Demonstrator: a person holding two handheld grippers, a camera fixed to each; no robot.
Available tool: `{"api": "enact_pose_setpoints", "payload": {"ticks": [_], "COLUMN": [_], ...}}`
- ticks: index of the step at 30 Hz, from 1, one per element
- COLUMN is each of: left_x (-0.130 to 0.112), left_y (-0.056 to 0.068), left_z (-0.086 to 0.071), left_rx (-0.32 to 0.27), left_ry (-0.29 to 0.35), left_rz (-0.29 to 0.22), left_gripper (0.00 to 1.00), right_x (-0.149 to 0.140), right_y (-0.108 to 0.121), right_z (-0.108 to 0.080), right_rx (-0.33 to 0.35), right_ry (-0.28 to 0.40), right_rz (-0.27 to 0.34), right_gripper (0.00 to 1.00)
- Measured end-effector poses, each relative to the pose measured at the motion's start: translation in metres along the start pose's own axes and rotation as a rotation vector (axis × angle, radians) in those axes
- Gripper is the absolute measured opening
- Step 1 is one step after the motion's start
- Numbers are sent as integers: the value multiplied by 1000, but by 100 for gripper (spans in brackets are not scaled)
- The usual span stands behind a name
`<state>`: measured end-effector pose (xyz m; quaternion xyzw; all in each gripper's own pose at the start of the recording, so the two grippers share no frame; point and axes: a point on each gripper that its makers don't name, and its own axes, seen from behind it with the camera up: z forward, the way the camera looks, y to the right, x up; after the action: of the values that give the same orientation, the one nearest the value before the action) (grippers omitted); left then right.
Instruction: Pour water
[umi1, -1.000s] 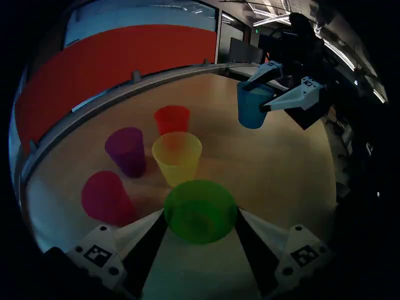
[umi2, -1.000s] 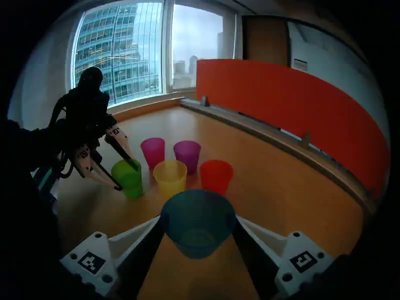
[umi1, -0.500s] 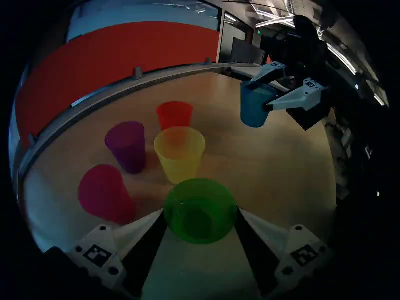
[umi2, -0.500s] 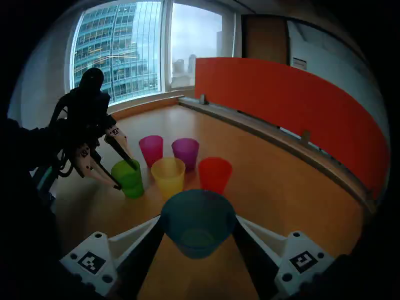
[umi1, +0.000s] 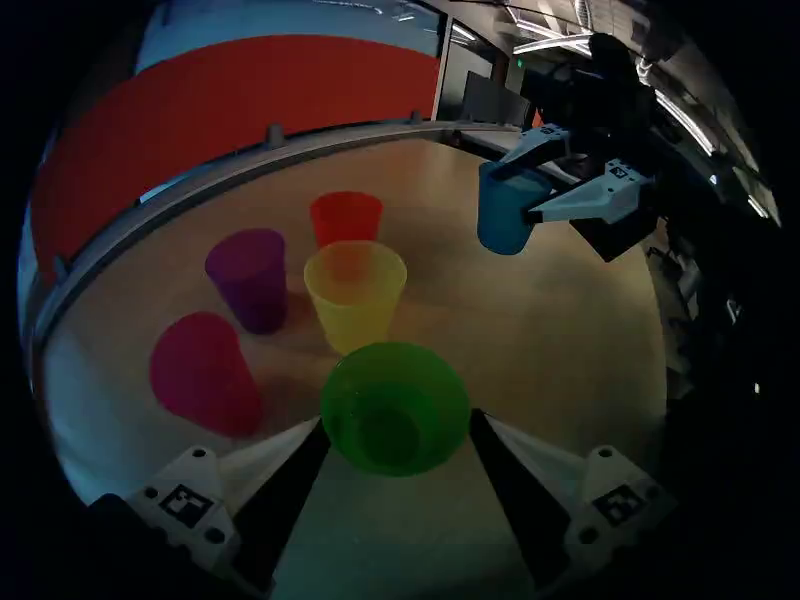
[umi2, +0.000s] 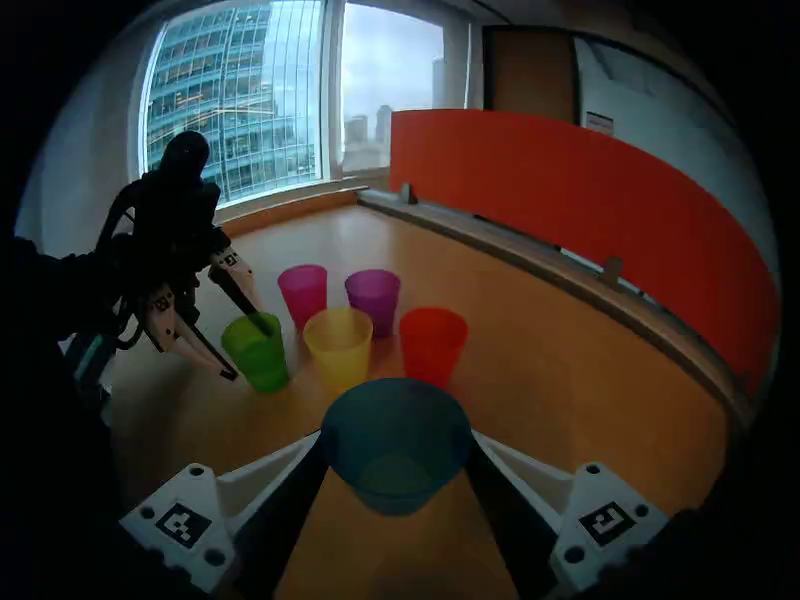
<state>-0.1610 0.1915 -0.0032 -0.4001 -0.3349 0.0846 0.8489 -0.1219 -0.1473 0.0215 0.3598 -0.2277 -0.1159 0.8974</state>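
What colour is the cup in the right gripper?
The cup is blue, clearest in the right gripper view.

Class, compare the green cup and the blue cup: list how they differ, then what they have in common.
The green cup is gripped by the left gripper, the blue cup by the right gripper. The green cup sits close beside the yellow cup in the cluster; the blue cup is held well apart and appears raised off the table. Both are upright, translucent tumblers clamped between jaws.

An orange partition (umi2: 600, 200) edges the wooden table (umi2: 570, 390) beside windows (umi2: 240, 110).
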Motion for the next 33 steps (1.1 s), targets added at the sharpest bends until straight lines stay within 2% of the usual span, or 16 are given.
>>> {"api": "enact_pose_setpoints", "payload": {"ticks": [8, 17, 33], "left_x": [-14, -31, -32], "left_y": [-3, -4, -8], "left_z": [-4, -16, -47], "left_rx": [27, 49, 92], "left_ry": [-26, -35, 11], "left_rz": [6, -20, -28], "left_gripper": [99, 100, 100], "right_x": [-10, -29, -57], "right_y": [-4, -6, -4], "right_z": [6, 16, 29], "right_rx": [5, 8, -2], "right_ry": [-16, -46, -99], "right_rz": [9, 33, 44], "right_gripper": [93, 93, 93]}}
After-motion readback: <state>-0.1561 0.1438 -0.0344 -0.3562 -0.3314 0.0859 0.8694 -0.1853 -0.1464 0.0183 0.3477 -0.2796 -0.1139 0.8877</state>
